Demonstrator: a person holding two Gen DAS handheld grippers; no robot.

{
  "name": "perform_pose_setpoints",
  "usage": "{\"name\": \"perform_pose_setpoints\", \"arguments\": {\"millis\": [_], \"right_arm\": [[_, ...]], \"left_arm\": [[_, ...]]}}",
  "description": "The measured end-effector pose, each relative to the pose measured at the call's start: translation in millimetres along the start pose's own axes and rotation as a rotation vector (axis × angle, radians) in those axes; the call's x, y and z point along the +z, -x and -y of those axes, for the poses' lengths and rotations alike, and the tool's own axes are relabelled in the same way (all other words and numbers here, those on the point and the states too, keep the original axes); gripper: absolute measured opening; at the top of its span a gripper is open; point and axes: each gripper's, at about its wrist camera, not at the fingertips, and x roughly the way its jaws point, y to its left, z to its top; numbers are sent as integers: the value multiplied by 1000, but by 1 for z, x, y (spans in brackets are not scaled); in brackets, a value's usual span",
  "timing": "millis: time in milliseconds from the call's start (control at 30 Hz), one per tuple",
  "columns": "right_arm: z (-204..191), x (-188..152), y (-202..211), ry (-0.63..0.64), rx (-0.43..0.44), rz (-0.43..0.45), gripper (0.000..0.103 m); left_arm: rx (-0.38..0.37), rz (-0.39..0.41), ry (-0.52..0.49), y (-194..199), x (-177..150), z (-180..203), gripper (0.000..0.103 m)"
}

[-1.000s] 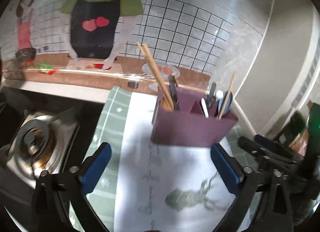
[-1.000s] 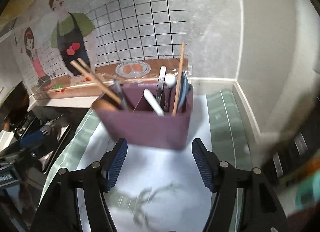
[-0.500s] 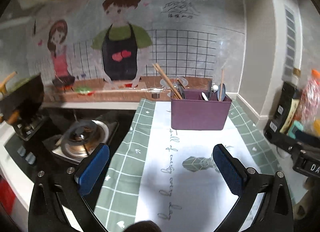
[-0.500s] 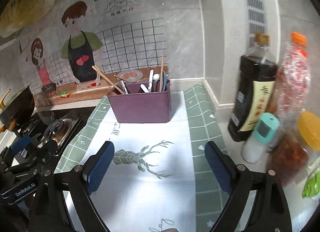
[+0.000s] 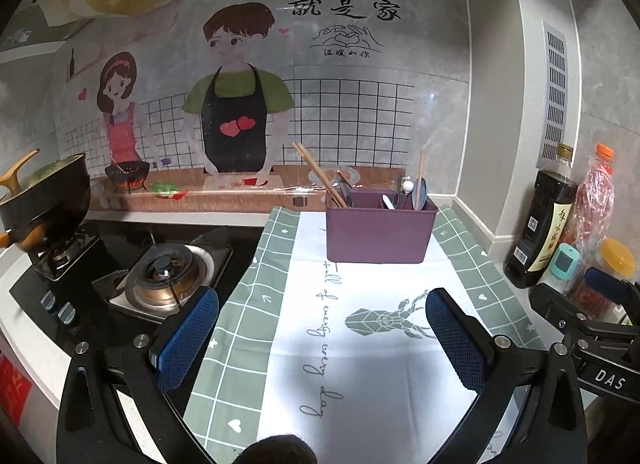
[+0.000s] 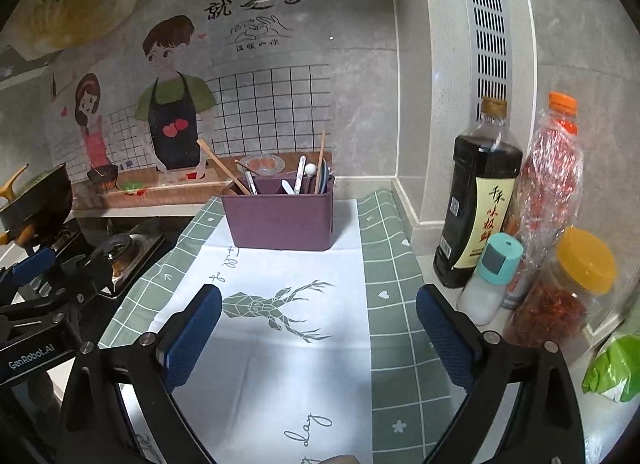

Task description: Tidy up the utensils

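Standing upright at the far end of the deer-print mat (image 5: 360,344), near the wall: purple utensil caddy (image 5: 380,232), long side running left-right. Leaning up-left out of its left compartment: 2 chopsticks (image 5: 320,180); rising nearly vertical at the right: 1 chopstick (image 5: 419,180). Hovering apart and empty, well short of the caddy: left gripper (image 5: 322,334), right gripper (image 6: 318,328). Reading "every day" on the mat, "DAS" and "GenRobot.AI" on the gripper bodies. Standing at right: soy sauce bottle (image 6: 476,200).
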Motion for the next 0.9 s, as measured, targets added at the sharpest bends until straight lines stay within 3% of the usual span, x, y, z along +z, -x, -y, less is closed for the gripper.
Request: {"name": "perform_pose_setpoints", "arguments": {"millis": [900], "right_arm": [[1,-3,2,10,-13,-1,100]], "left_arm": [[-18,-17,12,3,0,2,103]]}}
